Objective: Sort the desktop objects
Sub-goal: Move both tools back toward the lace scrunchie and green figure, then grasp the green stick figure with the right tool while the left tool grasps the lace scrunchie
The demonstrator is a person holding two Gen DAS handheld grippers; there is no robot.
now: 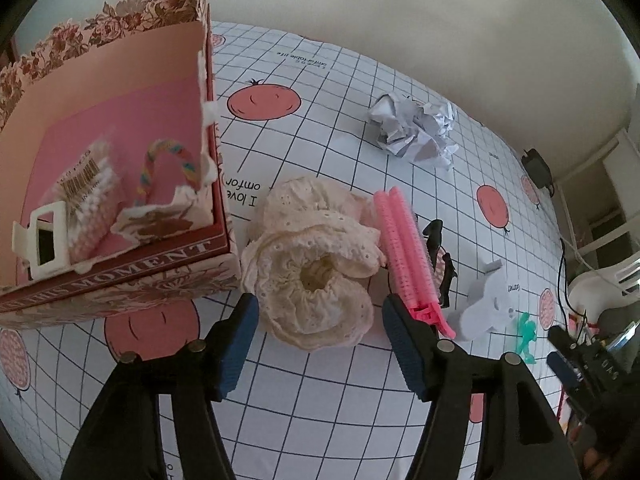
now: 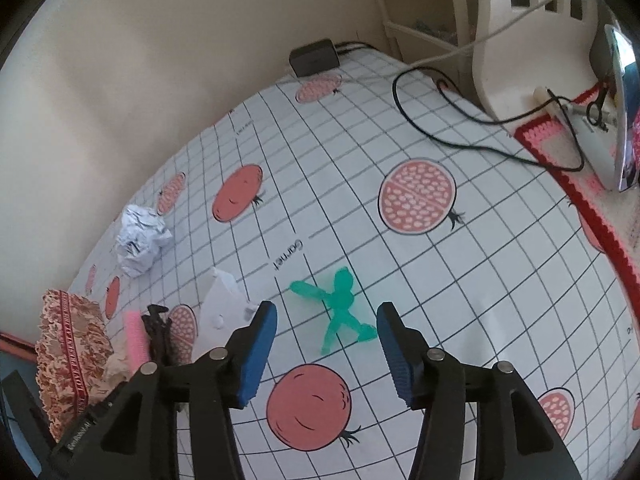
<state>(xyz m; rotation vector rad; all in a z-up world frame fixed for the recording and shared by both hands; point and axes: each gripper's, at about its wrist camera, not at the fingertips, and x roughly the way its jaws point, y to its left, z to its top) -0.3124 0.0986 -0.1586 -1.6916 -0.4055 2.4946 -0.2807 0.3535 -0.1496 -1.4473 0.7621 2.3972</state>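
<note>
The desk (image 1: 328, 392), covered in a white grid cloth printed with red pomegranates, carried everything. At its left edge stood the open floral cardboard box with a pink lining (image 1: 120, 120), already holding a white hair claw, a pack of hairpins and a braided multicoloured band. Just beside the box's right wall lay the cream lace scrunchie (image 1: 316, 276), touching the pink ribbed plastic hair clip (image 1: 404, 256) on its right. The crumpled white paper ball (image 1: 412, 128) sat well apart, toward the far edge.

The step in hand looked like two approaches. The left tongs (image 1: 318, 344) stood apart, empty, straddling the scrunchie's near side. The right tongs (image 2: 326, 344) stood apart, empty, around the small translucent green toy figure (image 2: 340, 312).

Next, each likely needed lowering and closing before lifting.
</note>
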